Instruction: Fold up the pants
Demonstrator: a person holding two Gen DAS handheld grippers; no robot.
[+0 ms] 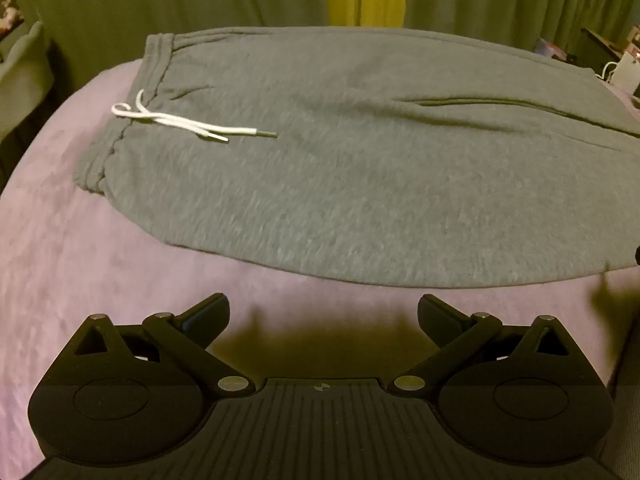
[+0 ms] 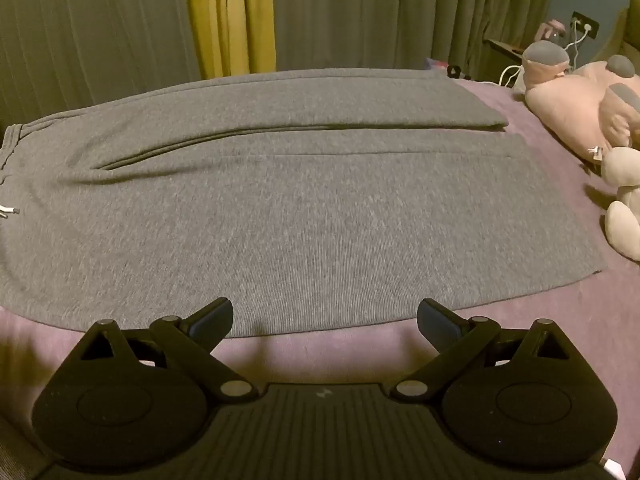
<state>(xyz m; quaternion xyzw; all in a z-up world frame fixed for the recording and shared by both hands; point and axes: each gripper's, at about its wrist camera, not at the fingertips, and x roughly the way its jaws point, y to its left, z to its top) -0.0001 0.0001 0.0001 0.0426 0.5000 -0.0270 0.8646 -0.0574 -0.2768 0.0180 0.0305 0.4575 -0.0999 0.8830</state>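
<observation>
Grey sweatpants [image 1: 320,168] lie flat across a purple bedspread [image 1: 80,280], waistband to the left with a white drawstring [image 1: 180,122] on top. In the right wrist view the two legs [image 2: 300,200] stretch rightward side by side, the hems ending near the plush toys. My left gripper [image 1: 323,312] hovers open over the bedspread just short of the pants' near edge, by the waist half. My right gripper [image 2: 325,314] is open too, its fingertips right at the near edge of the closer leg. Nothing is between either pair of fingers.
A pink plush toy [image 2: 580,100] and a cream one [image 2: 624,200] lie on the bed at the right. Green and yellow curtains [image 2: 232,20] hang behind the bed. A bedside stand with cables [image 2: 512,56] is at the far right.
</observation>
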